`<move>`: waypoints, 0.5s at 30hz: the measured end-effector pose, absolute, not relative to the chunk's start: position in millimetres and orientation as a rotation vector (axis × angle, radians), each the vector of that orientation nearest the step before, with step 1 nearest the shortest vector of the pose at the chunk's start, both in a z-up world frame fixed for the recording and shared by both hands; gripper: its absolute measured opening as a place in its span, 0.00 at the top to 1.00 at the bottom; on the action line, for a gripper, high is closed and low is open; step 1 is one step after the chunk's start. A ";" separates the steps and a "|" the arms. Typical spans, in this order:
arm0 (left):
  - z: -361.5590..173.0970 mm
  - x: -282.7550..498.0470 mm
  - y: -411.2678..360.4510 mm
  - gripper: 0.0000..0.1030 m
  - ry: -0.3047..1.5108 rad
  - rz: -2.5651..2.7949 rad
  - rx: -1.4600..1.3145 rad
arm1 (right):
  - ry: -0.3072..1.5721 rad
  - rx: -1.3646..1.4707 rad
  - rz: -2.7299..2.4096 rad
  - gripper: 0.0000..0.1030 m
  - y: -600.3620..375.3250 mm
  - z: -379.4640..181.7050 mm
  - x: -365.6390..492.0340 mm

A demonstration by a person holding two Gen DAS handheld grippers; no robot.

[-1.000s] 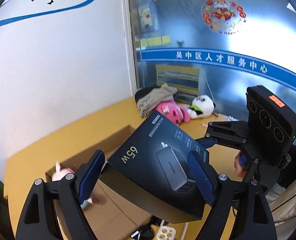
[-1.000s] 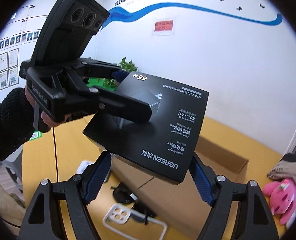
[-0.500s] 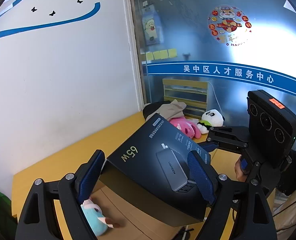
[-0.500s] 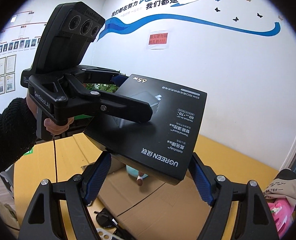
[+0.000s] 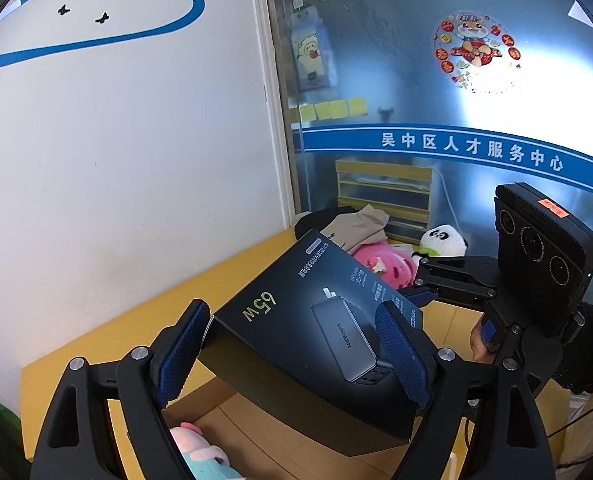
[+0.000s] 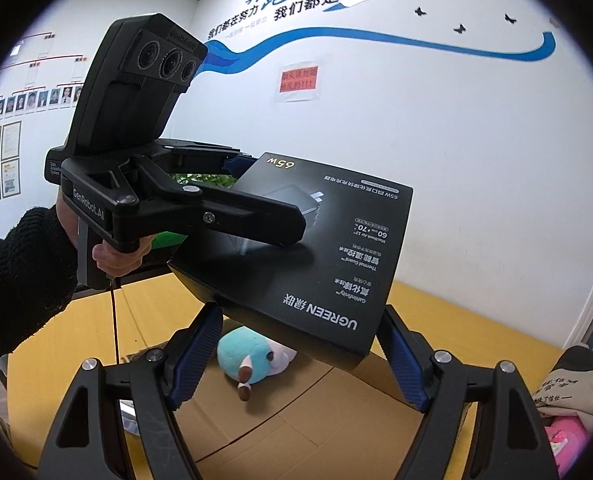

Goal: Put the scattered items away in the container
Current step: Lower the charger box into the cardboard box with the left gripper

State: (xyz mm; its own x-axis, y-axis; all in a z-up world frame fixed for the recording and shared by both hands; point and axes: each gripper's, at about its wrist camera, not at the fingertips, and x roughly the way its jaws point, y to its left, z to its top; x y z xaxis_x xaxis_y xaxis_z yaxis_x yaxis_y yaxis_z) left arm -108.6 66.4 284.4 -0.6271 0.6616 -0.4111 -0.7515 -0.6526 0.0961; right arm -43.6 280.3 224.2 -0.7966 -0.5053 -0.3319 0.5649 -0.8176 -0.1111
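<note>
Grippers: left gripper (image 5: 292,354) and right gripper (image 6: 298,360) — both clamped across black charger box (image 6: 316,256), mid-frame.
Handling: rigid, smooth, likely light — best pinched on opposite edges.
Below: cardboard box (image 6: 296,432).

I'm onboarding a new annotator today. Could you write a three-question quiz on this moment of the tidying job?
1. True or false: only one gripper holds the black charger box.
2. What lies below the box, inside the cardboard box? A) a panda plush B) a teal plush C) a phone case
3. Fill in: the wattage printed in gold on the charger box is ___.

Key
1. False: the left gripper and the right gripper each clamp it between their fingers.
2. B, the teal plush.
3. 65W.
</note>
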 end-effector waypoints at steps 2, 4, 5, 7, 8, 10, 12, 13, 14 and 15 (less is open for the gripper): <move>280.1 -118.8 67.7 0.15 0.318 2.262 -0.451 | 0.270 0.401 -2.521 0.24 280.7 219.4 -52.6; 274.2 -130.9 67.9 0.15 0.296 2.261 -0.471 | 0.262 0.413 -2.520 0.24 281.1 214.4 -62.0; 271.3 -136.4 68.0 0.15 0.289 2.259 -0.480 | 0.257 0.421 -2.518 0.24 281.3 211.3 -67.3; 265.4 -147.1 68.7 0.15 0.278 2.255 -0.500 | 0.248 0.436 -2.515 0.24 281.9 204.8 -76.7; 261.1 -153.5 69.4 0.15 0.271 2.253 -0.513 | 0.243 0.446 -2.513 0.24 282.3 201.1 -81.2; 253.5 -163.4 70.5 0.15 0.260 2.248 -0.537 | 0.231 0.466 -2.511 0.24 283.3 193.3 -89.4; 245.6 -172.7 71.3 0.15 0.249 2.242 -0.560 | 0.214 0.486 -2.508 0.24 284.7 185.4 -96.6; 240.9 -178.3 72.1 0.15 0.241 2.236 -0.574 | 0.204 0.496 -2.506 0.24 285.7 181.3 -100.1; 237.1 -183.1 72.8 0.15 0.231 2.230 -0.586 | 0.193 0.504 -2.504 0.24 286.9 177.1 -103.3; 233.2 -187.4 73.4 0.15 0.223 2.225 -0.596 | 0.182 0.509 -2.504 0.24 288.6 171.8 -106.5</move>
State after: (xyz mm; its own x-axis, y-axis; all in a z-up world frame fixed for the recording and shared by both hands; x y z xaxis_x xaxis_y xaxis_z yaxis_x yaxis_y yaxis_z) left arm -187.4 73.4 233.2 -0.5654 0.6665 -0.4859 -0.7497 -0.6609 -0.0343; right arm -106.5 288.6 171.8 -0.7641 -0.5096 -0.3955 0.5613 -0.8274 -0.0185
